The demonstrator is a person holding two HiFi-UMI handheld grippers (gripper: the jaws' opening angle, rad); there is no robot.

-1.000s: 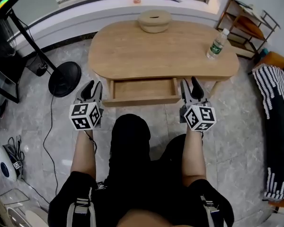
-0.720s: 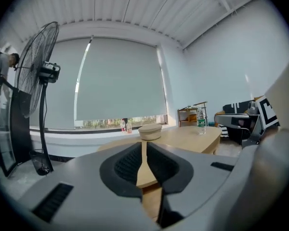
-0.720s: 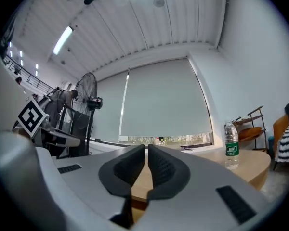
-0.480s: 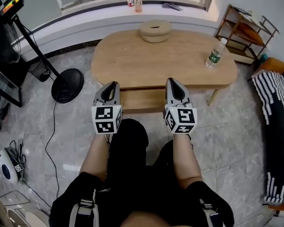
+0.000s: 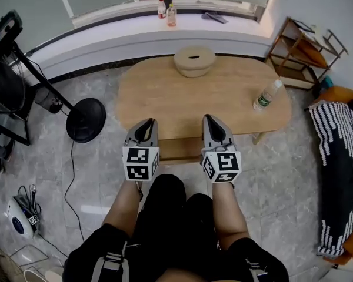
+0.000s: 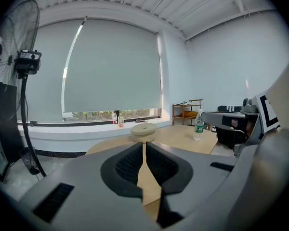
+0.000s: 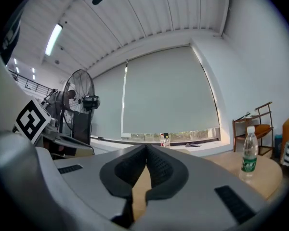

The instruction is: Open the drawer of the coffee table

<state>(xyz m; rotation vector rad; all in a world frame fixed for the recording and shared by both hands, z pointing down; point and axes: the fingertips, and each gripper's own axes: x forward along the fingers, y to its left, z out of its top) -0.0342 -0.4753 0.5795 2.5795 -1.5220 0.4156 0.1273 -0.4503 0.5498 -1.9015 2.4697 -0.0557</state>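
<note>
Hand-held gripper (image 7: 146, 147), jaws together, empty

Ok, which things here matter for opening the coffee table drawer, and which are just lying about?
Job: oval light-wood coffee table, its wooden drawer, left gripper, right gripper.
Lying about: round beige bowl, clear plastic water bottle, black pedestal fan.

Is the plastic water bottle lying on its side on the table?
No, the clear plastic water bottle stands upright on the light wooden coffee table.
</note>
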